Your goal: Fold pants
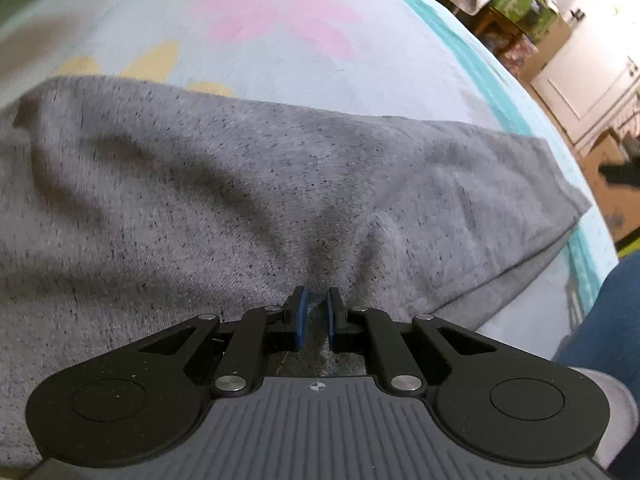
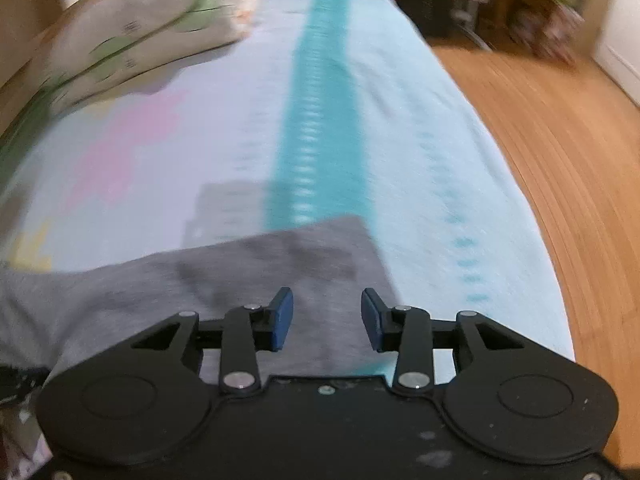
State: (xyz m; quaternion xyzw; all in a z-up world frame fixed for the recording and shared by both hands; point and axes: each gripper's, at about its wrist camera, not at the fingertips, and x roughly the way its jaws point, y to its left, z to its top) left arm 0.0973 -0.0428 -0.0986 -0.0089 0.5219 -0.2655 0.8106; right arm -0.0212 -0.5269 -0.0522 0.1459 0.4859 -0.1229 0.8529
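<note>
Grey speckled pants [image 1: 248, 184] lie across a light blue bedspread [image 1: 280, 60], one leg reaching right to its hem [image 1: 560, 184]. My left gripper [image 1: 316, 312] is shut on a pinched ridge of the pants' fabric near their front edge. In the right wrist view, the pants [image 2: 224, 280] show their leg end near a teal stripe [image 2: 320, 120]. My right gripper [image 2: 327, 316] is open, its blue pads [image 2: 282, 318] standing apart just above the leg end, holding nothing. The view is motion-blurred.
The bedspread has pink and yellow flower shapes [image 1: 280, 20]. A pillow or bag [image 2: 140, 40] lies at the far left of the bed. Wooden floor [image 2: 560, 160] runs along the bed's right side. Boxes and clutter [image 1: 520, 12] stand beyond. A person's denim leg [image 1: 608, 320] is at right.
</note>
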